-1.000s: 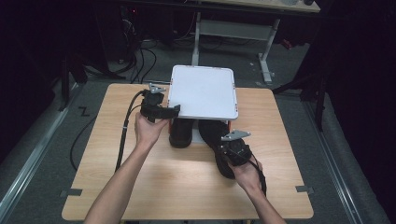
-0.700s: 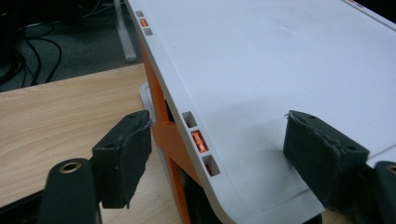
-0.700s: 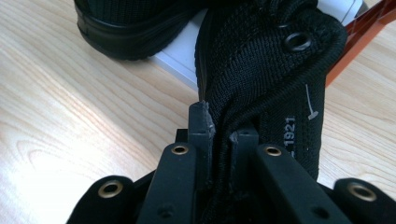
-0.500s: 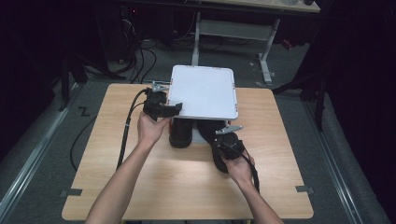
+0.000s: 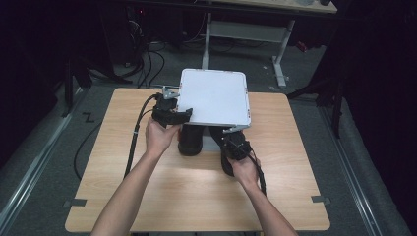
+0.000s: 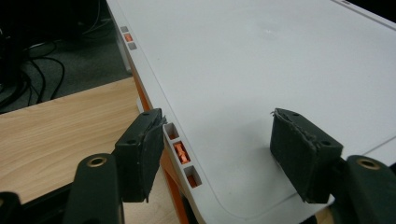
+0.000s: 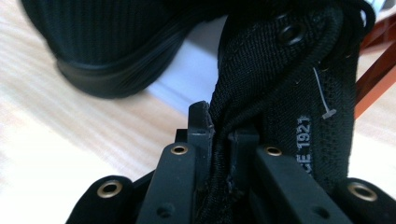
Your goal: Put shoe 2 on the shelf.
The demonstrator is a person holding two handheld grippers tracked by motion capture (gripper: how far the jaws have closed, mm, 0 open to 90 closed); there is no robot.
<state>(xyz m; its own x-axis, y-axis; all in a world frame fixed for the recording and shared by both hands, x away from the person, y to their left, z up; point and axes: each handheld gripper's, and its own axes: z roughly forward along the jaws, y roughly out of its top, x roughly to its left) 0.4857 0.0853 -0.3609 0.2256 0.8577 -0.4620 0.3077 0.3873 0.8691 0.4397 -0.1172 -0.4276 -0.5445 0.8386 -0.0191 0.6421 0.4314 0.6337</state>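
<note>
The right gripper (image 5: 232,143) pinches the black shoe (image 7: 280,88) at its collar, just below the white lid (image 5: 214,96) at mid-frame. The left gripper (image 6: 224,158), jaws just closing, straddles the lid's near-left edge without touching it.

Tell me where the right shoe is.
In the high view the right shoe sits mid-table, by the white lid's near right corner, right of the other shoe. The right hand-held gripper is shut on its collar.

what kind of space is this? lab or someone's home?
Likely a lab or recording workspace: a lone wooden table on grey carpet, loose cables on the floor behind it, and an adjustable-frame desk beyond, dark all round.
</note>
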